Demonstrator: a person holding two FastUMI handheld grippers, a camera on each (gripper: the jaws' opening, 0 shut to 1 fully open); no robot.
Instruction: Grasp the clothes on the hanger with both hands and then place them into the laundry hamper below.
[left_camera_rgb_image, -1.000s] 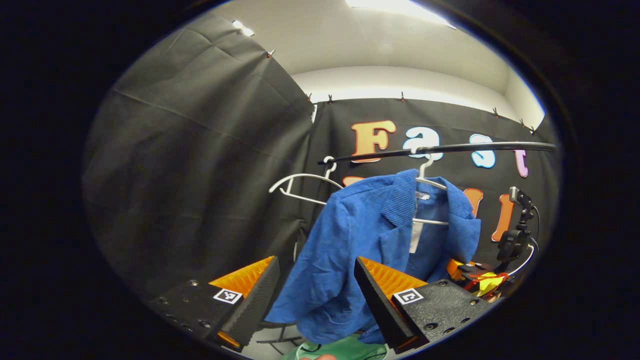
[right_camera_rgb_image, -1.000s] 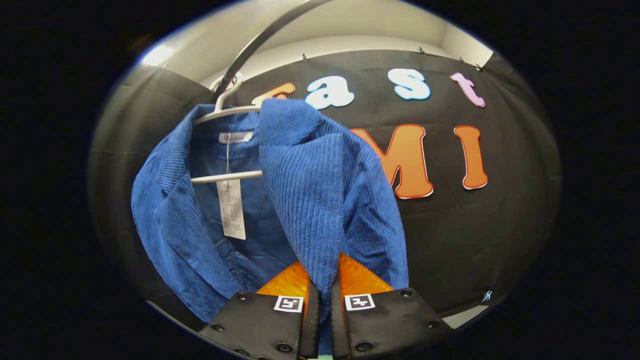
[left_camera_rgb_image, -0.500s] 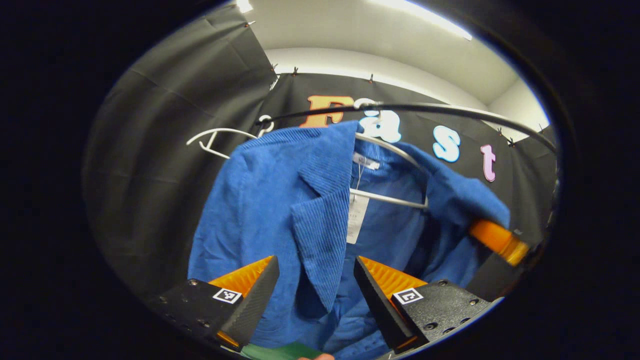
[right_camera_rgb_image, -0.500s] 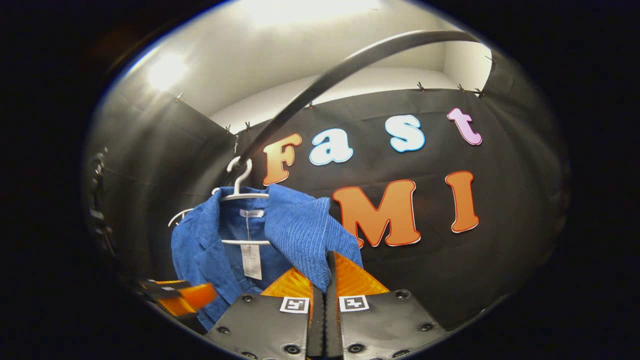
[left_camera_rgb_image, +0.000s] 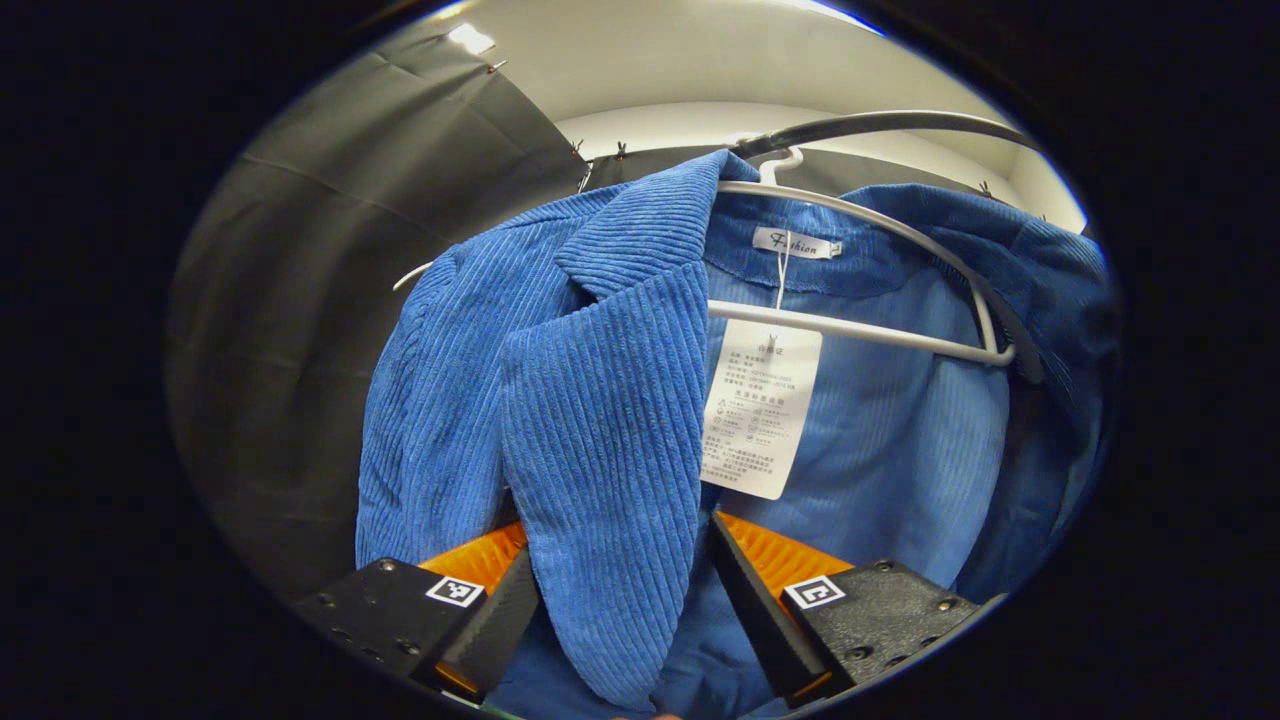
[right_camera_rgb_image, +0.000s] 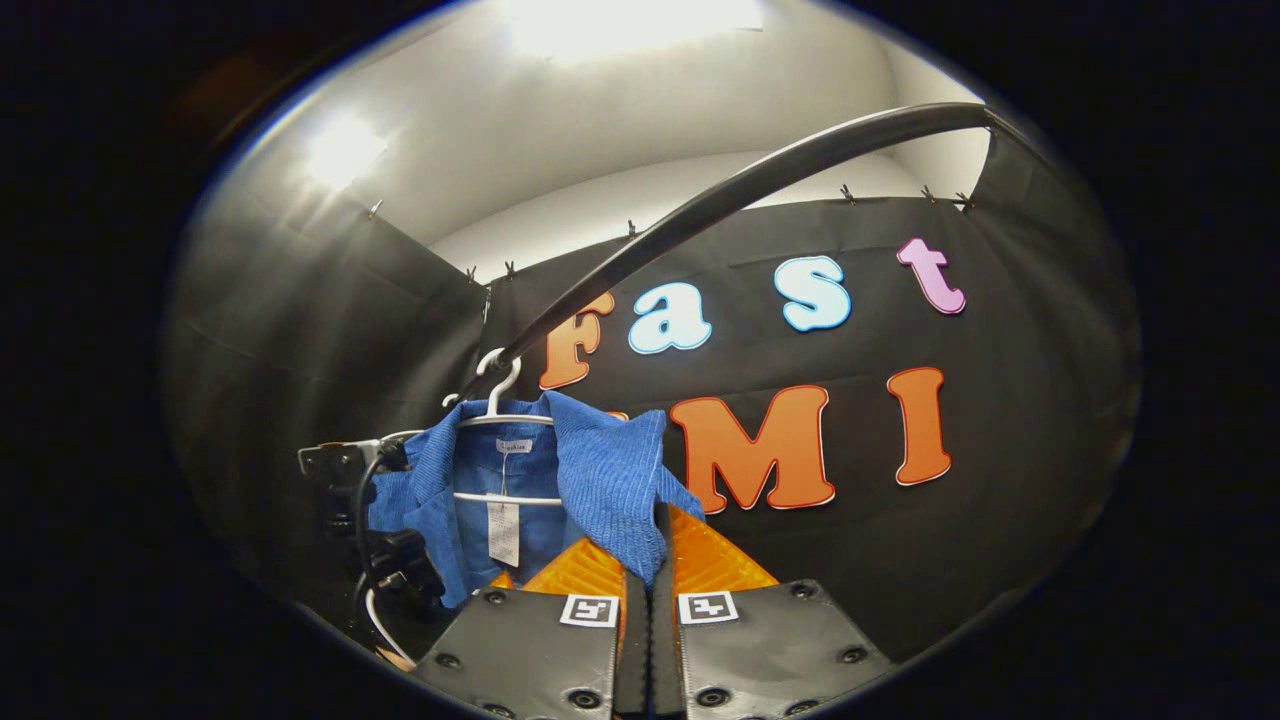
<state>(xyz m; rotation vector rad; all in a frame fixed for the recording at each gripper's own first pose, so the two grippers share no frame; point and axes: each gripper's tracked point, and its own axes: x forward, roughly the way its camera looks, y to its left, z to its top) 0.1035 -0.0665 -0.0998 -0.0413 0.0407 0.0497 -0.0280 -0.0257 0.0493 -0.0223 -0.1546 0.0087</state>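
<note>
Blue jacket (left_camera_rgb_image: 600, 400) lapel edge hangs between left claw (left_camera_rgb_image: 620, 600) fingers.

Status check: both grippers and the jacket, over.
Right gripper shut on blue jacket lapel. Left gripper open, its fingers astride the other lapel. Jacket on white hanger, hooked on rail.

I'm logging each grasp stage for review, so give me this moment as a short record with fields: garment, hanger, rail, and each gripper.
garment: blue corduroy jacket, on the hanger, paper tag dangling inside
hanger: white hanger, hooked on the rail
rail: dark rail, overhead
left gripper: open, fingers either side of the jacket's lapel, not pressing
right gripper: shut on the jacket's other front edge
stage: one side gripped, the other not yet
</note>
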